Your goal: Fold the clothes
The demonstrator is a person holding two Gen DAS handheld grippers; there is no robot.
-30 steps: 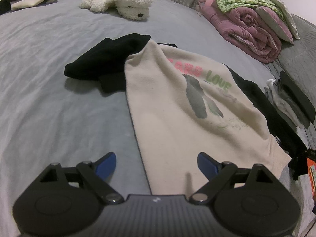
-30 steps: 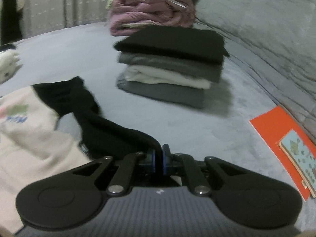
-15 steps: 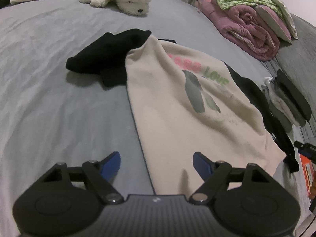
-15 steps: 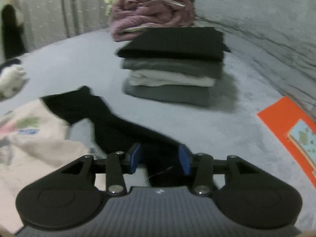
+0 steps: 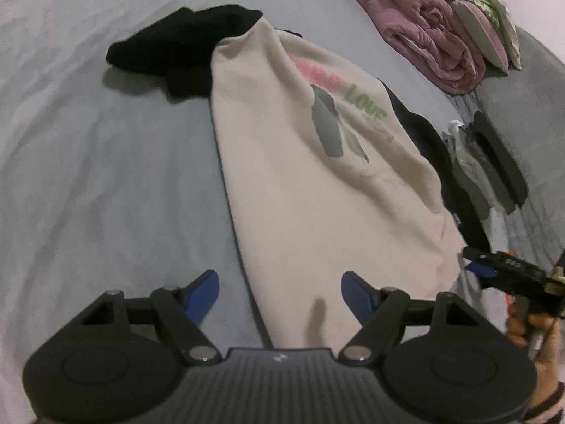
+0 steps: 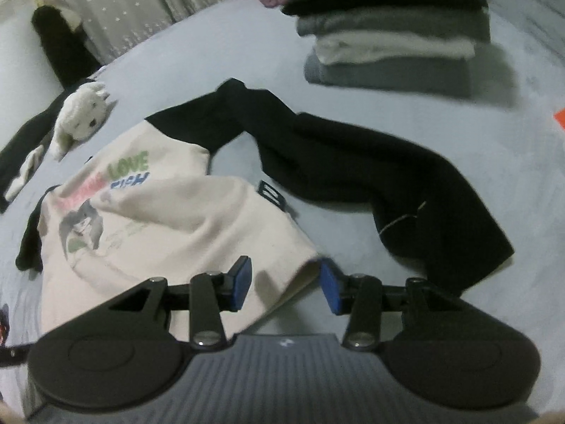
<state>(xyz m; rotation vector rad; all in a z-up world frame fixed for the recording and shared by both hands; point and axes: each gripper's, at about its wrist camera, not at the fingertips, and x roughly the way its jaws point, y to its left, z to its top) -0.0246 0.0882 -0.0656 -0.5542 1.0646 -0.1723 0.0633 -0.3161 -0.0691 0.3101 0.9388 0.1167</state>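
A cream sweatshirt (image 5: pixel 303 176) with black sleeves and a printed front lies flat on the grey bed. My left gripper (image 5: pixel 280 295) is open over the hem's left corner, its blue pads on either side of the cream edge. The sweatshirt (image 6: pixel 152 219) also fills the right wrist view, where my right gripper (image 6: pixel 284 284) is open with the hem's right corner between its pads. Its long black sleeve (image 6: pixel 370 176) stretches away to the right. The right gripper (image 5: pixel 494 272) shows at the far right of the left wrist view, held by a hand (image 5: pixel 533 332).
A stack of folded clothes (image 6: pixel 392 35) sits at the back right. Rolled pink bedding (image 5: pixel 434 46) with a green patterned cloth lies beyond it. A white plush toy (image 6: pixel 81 113) and dark garments lie at the far left. An orange item (image 6: pixel 560 117) is at the right edge.
My right gripper opened, released the black sleeve and moved left to the cream hem corner. My left gripper moved closer along the hem's left edge and stayed open.
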